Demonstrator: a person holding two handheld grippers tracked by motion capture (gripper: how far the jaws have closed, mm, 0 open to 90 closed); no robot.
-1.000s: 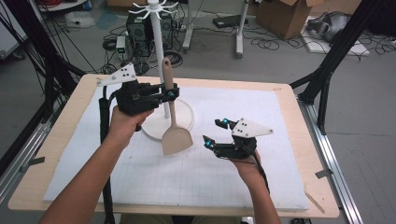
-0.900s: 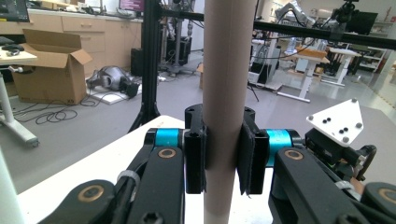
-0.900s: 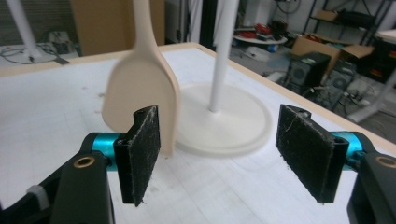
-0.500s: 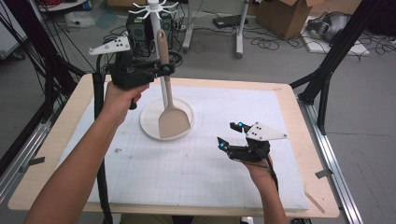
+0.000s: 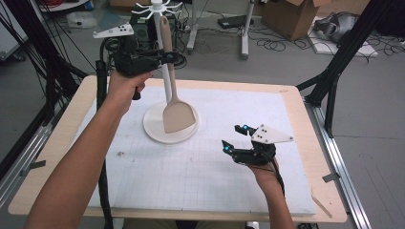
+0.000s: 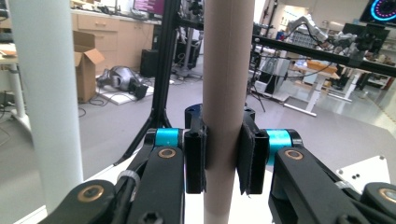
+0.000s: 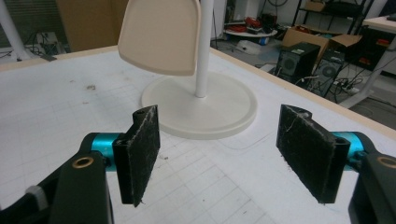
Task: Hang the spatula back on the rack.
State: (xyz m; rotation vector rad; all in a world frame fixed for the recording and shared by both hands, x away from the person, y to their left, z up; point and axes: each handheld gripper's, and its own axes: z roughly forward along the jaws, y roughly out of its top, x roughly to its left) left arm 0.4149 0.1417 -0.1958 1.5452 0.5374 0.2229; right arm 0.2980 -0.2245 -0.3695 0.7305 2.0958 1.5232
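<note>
A beige spatula (image 5: 177,117) hangs upright, blade down, just above the round base (image 5: 155,133) of a white stand whose hooks (image 5: 156,5) spread at the top. My left gripper (image 5: 169,58) is shut on the spatula's handle (image 6: 226,93), with both pads pressed flat against it. The stand's pole (image 6: 46,93) rises close beside the handle. My right gripper (image 5: 231,137) rests low over the white mat at the right, open with nothing between its pads (image 7: 140,154). It faces the spatula blade (image 7: 161,35) and the stand base (image 7: 224,112).
A white gridded mat (image 5: 191,176) covers the wooden table (image 5: 57,143). Black frame struts (image 5: 334,76) stand at the table's right and left. Cardboard boxes (image 5: 286,14), cables and a computer case lie on the floor beyond.
My left hand has lifted the spatula and carried it back toward the stand's pole; the blade has risen off the mat to hang over the base. The right gripper has barely shifted.
</note>
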